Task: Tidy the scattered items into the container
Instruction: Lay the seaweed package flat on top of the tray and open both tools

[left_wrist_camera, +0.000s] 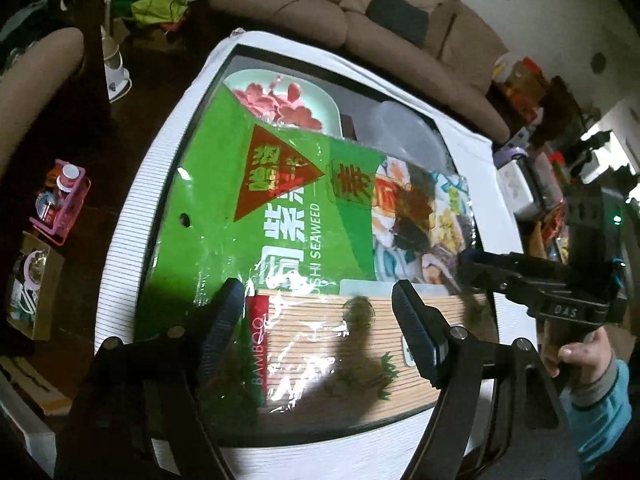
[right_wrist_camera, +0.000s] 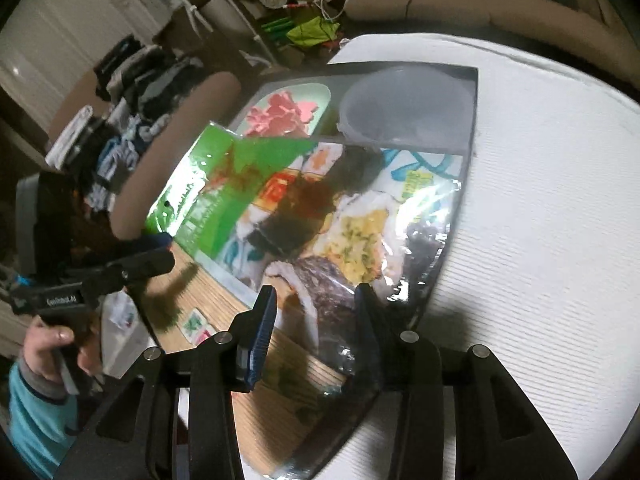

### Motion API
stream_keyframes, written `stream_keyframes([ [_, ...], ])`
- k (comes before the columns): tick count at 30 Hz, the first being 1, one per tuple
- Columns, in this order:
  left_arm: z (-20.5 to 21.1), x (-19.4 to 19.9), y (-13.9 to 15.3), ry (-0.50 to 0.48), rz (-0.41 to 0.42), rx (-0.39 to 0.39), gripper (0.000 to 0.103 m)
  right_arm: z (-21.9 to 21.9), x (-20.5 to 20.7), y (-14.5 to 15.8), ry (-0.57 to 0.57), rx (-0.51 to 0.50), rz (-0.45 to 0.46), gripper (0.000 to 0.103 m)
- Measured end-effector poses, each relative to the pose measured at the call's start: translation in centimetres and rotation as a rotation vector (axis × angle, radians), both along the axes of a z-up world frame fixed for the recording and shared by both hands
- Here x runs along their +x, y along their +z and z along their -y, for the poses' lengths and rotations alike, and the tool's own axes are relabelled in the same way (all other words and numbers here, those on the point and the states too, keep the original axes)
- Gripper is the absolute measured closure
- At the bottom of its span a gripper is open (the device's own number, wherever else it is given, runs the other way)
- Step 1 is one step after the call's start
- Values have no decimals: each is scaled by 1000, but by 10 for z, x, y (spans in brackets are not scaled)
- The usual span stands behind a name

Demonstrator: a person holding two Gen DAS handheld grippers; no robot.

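Observation:
A large green sushi seaweed packet (left_wrist_camera: 280,216) lies flat inside a dark shallow container (left_wrist_camera: 440,124) on a white table. It also shows in the right wrist view (right_wrist_camera: 320,216). My left gripper (left_wrist_camera: 320,312) is open above the packet's near end, holding nothing. My right gripper (right_wrist_camera: 316,312) is open over the packet's right near corner, and shows in the left wrist view (left_wrist_camera: 480,268). A pale green plate with red flowers (left_wrist_camera: 288,100) and a clear plastic bowl (left_wrist_camera: 404,132) lie under the packet's far edge.
The white ribbed table top (right_wrist_camera: 540,220) surrounds the container. A brown sofa (left_wrist_camera: 360,12) stands behind the table. A pink basket with bottles (left_wrist_camera: 60,200) sits on the floor at left. Cluttered boxes (left_wrist_camera: 528,184) stand at right.

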State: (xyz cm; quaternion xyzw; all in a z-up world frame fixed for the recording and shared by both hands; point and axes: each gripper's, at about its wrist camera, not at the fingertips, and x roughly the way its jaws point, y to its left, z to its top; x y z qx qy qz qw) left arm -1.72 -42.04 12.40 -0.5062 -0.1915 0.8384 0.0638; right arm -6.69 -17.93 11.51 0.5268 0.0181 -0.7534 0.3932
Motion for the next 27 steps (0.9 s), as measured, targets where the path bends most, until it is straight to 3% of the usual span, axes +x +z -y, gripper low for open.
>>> stream_keyframes([
  [3,0,0,7,-7,2,-10,30,-2,-1,0,-3,12,-10,61],
  [6,19,10,32,18,-67,39,30,-5,-1,2,-4,18,-16,61],
  [12,55,34,59,88,-129,70,27,-15,-4,23,-49,-117,-61,55],
  [14,49,34,56,61,-122,52,27,-7,-8,23,-53,-102,-64,47],
  [19,15,29,32,-26,-77,21,27,12,-9,14,-20,-16,-95,47],
  [23,0,22,3,-18,-19,-9,27,18,-8,3,1,37,-112,49],
  [27,-2,21,-5,11,-36,21,22,20,-7,-5,27,104,-141,50],
])
